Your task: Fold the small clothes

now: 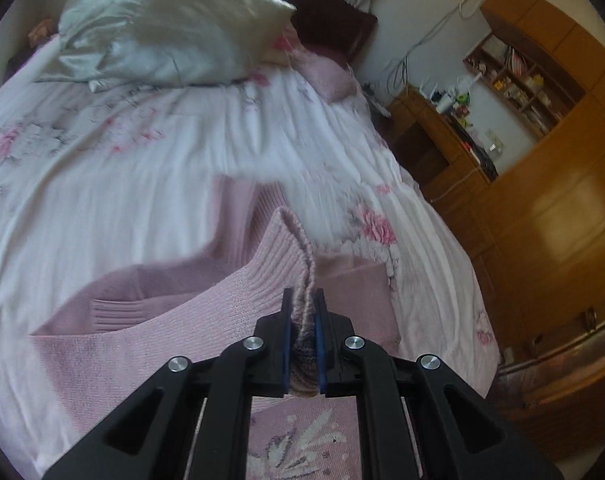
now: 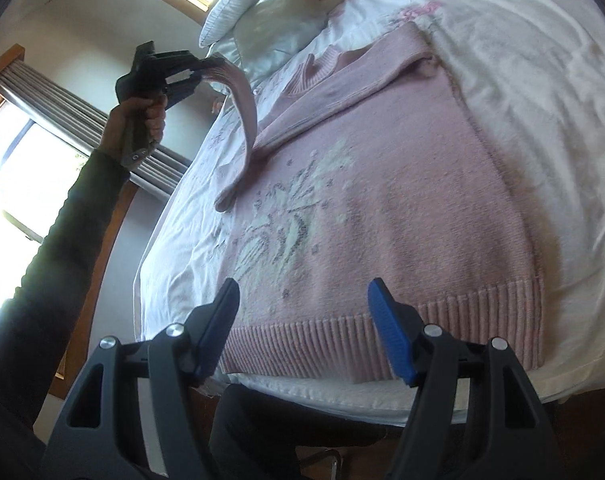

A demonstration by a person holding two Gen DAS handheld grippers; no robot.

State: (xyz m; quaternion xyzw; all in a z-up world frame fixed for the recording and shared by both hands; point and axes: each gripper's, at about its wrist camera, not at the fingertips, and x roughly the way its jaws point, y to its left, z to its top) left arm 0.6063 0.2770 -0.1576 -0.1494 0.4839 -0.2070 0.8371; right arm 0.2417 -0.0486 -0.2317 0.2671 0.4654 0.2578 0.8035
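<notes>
i see the left gripper (image 1: pixel 303 300) clamped on the pink sweater (image 2: pixel 382 200) sleeve cuff (image 1: pixel 290 240), lifted off the bed (image 2: pixel 542 80). right gripper (image 2: pixel 304 292) wide open, empty, above the hem.

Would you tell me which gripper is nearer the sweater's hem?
Right. The right gripper hovers open just over the hem; the left gripper holds the sleeve up, far away.

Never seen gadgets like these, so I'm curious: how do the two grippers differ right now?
The left gripper is shut on the pink sweater's sleeve cuff; the right gripper is open and holds nothing. The left is raised, lifting the sleeve off the bed; the right sits low by the sweater's ribbed hem. Both have black frames and blue pads.
</notes>
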